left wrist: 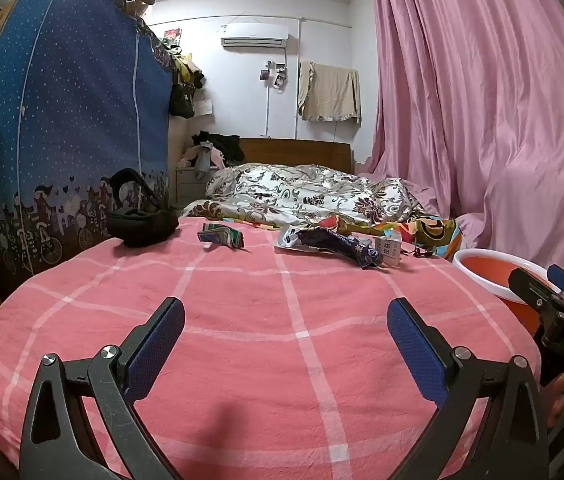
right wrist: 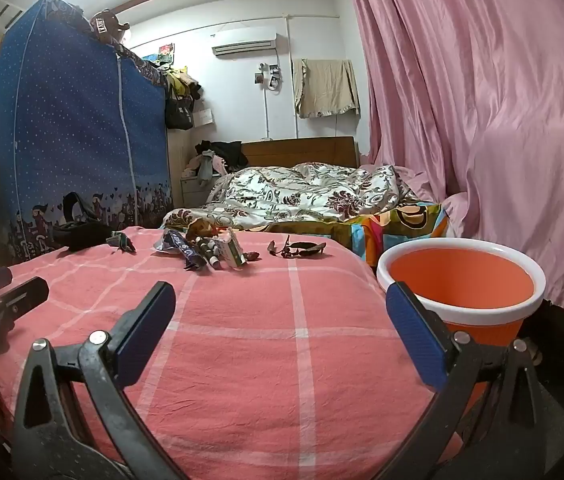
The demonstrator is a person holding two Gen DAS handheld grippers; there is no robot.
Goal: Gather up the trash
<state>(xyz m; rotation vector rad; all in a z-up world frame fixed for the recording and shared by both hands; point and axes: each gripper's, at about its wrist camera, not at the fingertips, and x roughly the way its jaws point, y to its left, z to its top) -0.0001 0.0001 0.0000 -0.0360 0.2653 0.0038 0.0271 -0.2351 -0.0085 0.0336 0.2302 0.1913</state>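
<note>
Trash lies on the pink checked bed sheet (left wrist: pixel 242 340): a crumpled green wrapper (left wrist: pixel 221 235), a dark purple wrapper (left wrist: pixel 338 245) with white packaging, and a small white carton (left wrist: pixel 389 249). In the right wrist view the same pile (right wrist: pixel 202 250) sits ahead, with sunglasses (right wrist: pixel 298 249) to its right. An orange bin with a white rim (right wrist: pixel 460 284) stands beside the bed at right. My left gripper (left wrist: pixel 286 320) hovers open over the near sheet, well short of the trash. My right gripper (right wrist: pixel 280 304) is open too, empty, its right finger in front of the bin.
A black pouch (left wrist: pixel 140 224) rests at the sheet's far left. A floral quilt (left wrist: pixel 306 194) is heaped beyond the trash. A blue fabric wardrobe (left wrist: pixel 74 140) stands on the left, pink curtains (left wrist: pixel 482 120) on the right. The right gripper's body shows at the left view's edge (left wrist: pixel 554 308).
</note>
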